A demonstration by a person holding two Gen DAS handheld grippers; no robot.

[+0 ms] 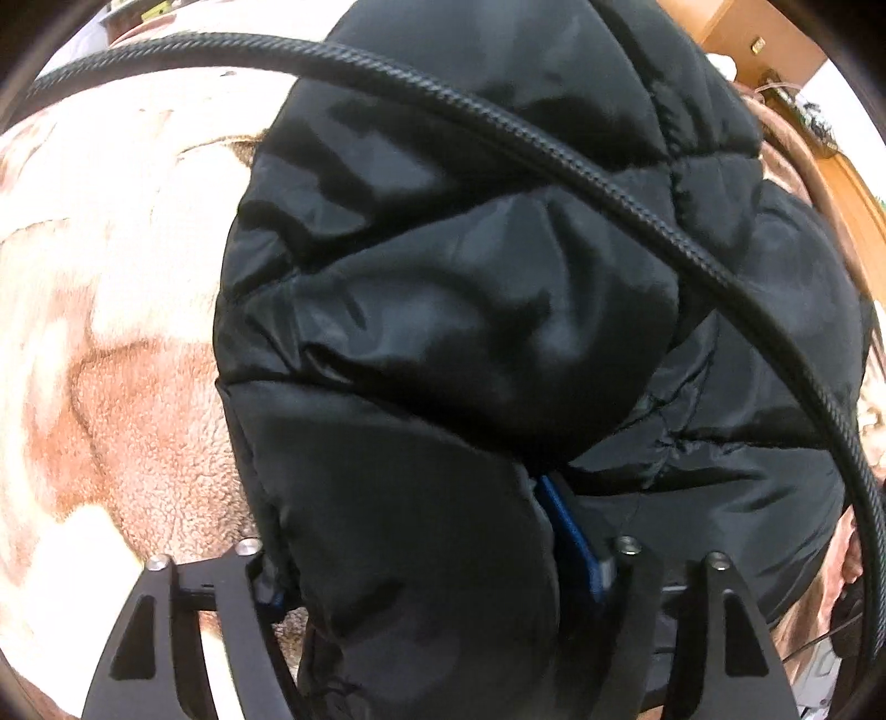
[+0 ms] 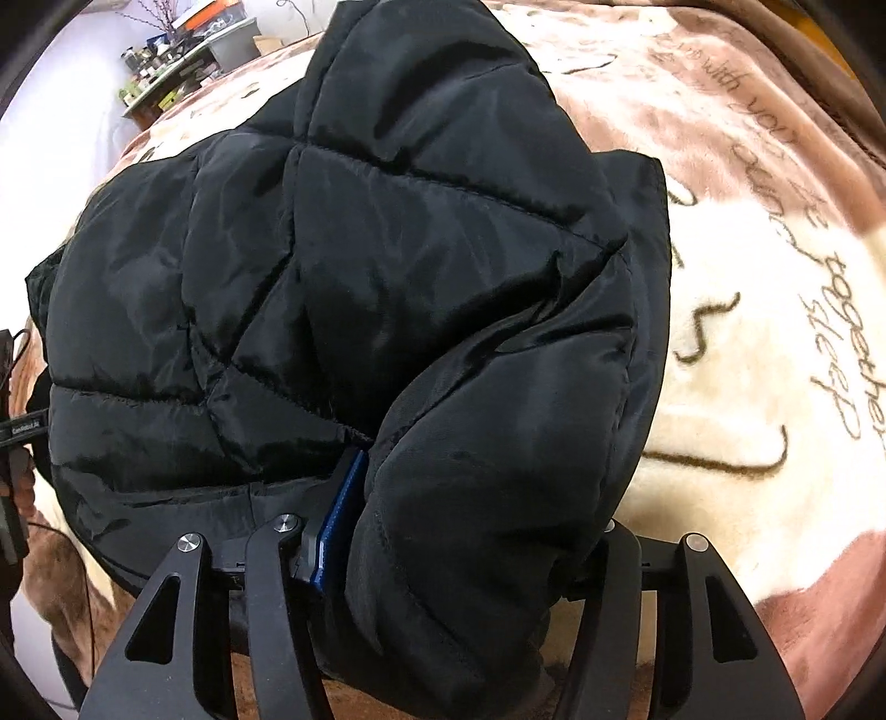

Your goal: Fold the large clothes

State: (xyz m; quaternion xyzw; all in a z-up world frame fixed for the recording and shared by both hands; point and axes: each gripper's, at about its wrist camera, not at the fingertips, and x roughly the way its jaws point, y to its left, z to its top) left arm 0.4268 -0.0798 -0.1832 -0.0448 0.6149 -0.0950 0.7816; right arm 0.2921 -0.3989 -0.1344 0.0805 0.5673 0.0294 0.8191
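A black quilted puffer jacket (image 1: 470, 310) lies bunched on a brown and cream fleece blanket (image 1: 111, 387) on a bed. My left gripper (image 1: 421, 559) is shut on a thick padded fold of the jacket; one blue pad (image 1: 570, 537) shows on the right, the other is hidden by fabric. In the right wrist view the same jacket (image 2: 360, 288) fills the middle. My right gripper (image 2: 470, 515) is shut on another padded fold; its left blue pad (image 2: 343, 509) shows, the right finger is covered by cloth.
A black braided cable (image 1: 554, 166) arcs across the left wrist view. The blanket with brown script (image 2: 775, 332) spreads to the right. A cluttered table (image 2: 183, 66) stands beyond the bed. A wooden door (image 1: 775, 44) is at the far right.
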